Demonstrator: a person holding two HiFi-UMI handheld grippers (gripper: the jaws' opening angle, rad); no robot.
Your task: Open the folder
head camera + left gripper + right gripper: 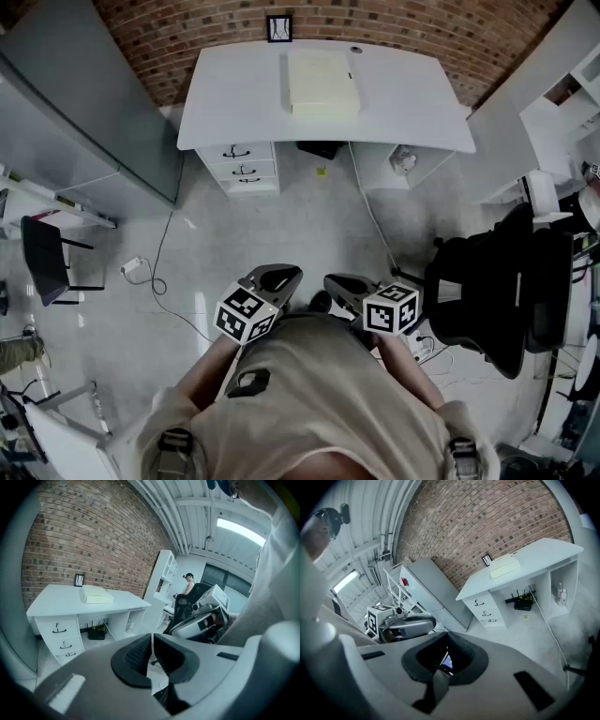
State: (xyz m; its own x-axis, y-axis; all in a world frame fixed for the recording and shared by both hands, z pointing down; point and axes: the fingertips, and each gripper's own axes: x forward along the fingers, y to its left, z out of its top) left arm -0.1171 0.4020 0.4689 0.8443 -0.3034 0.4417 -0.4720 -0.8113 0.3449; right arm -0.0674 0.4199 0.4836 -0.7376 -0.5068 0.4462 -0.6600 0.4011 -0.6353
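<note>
Head view: folder point(322, 82) lies flat on white desk point(234, 103) at 12 o'clock, well apart from left gripper point(277, 278) and right gripper point(347, 284) at 6 o'clock. Floor between; cable point(161, 267) at 9 o'clock, black office chair point(487, 300) at 3 o'clock.
Left gripper view: jaws clenched, nothing between; folder at 10 o'clock.
Right gripper view: jaws clenched, empty; folder at 1 o'clock.

Open floor point(300, 225) ahead to desk point(412, 94); office chair point(478, 300) right, cable point(164, 246) left
</note>
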